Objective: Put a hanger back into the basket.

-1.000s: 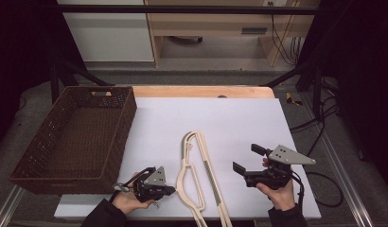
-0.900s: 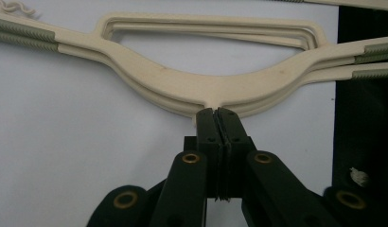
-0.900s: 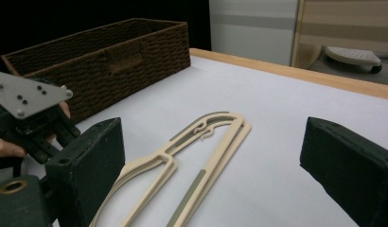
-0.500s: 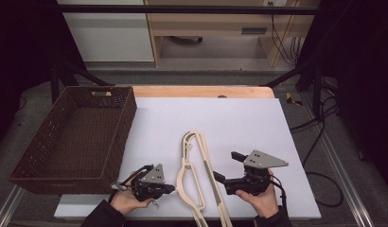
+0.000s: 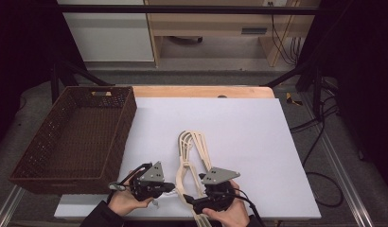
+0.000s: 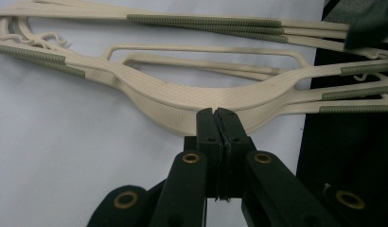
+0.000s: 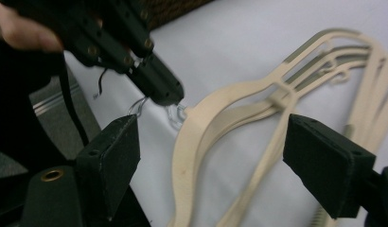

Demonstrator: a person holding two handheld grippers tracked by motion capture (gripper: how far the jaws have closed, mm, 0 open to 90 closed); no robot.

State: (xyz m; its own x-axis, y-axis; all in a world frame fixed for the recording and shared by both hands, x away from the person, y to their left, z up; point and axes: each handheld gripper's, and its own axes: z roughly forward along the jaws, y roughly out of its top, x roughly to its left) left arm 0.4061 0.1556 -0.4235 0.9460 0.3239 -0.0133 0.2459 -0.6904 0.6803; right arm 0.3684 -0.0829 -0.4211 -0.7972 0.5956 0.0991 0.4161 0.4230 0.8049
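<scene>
A stack of cream hangers (image 5: 191,152) lies on the white table top, necks toward the front edge. My left gripper (image 5: 170,187) is shut at the neck of the top hanger (image 6: 182,101), and the thin wire hook (image 7: 176,115) comes out from under its tips. My right gripper (image 5: 193,201) sits just right of the left one, at the front edge. Its jaws have just been closing but still stand wide. Its pads (image 7: 112,158) straddle the cream hanger arms (image 7: 216,123) without touching them.
A brown wicker basket (image 5: 122,124) stands at the left of the table, close to my left hand. The table's front edge runs right under both hands. Cables (image 5: 320,142) hang off the right side.
My right gripper has swung left from the table's right part to the hangers beside the left gripper, and its jaws have narrowed a little. The left gripper has barely shifted.
</scene>
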